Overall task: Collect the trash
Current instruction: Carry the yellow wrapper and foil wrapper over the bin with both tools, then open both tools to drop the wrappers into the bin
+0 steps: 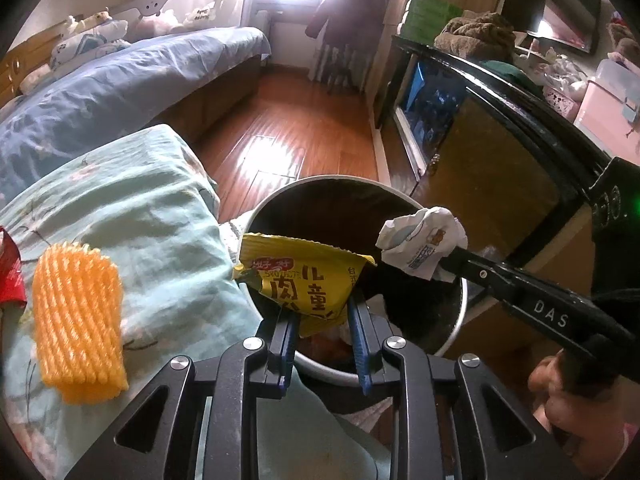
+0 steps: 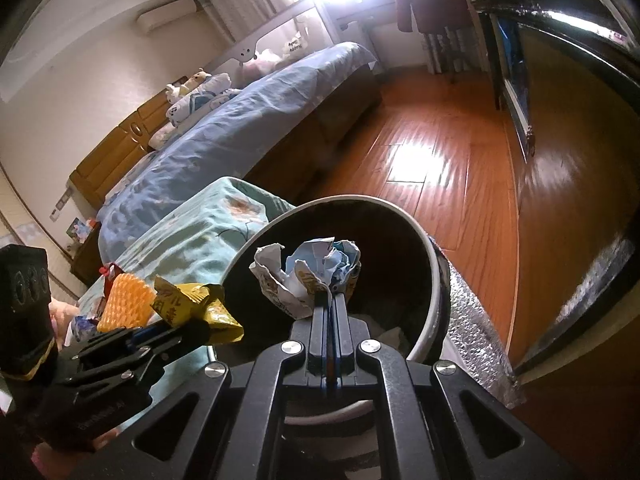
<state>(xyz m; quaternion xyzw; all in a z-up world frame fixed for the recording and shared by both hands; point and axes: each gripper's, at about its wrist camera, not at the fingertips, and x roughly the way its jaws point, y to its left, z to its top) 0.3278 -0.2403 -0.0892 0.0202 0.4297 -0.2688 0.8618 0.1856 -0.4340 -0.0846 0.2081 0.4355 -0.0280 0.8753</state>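
A round bin (image 1: 280, 196) with a white rim stands on the floor beside a teal-covered surface; it also shows in the right wrist view (image 2: 436, 280). My left gripper (image 1: 323, 312) has its jaws partly apart, with a yellow snack wrapper (image 1: 304, 280) between them over the bin's near rim. My right gripper (image 2: 330, 292) is shut on a crumpled white and blue paper (image 2: 308, 276) above the bin's opening. That paper (image 1: 420, 240) and the right gripper (image 1: 448, 268) show at the right in the left wrist view. The wrapper (image 2: 200, 308) and left gripper (image 2: 160, 332) show at the left in the right wrist view.
An orange foam fruit net (image 1: 76, 320) and a red wrapper (image 1: 10, 276) lie on the teal cloth (image 1: 152, 208). A bed with a blue cover (image 1: 100, 92) stands behind. A dark cabinet (image 1: 500, 152) runs along the right. Wooden floor (image 1: 296, 120) lies between.
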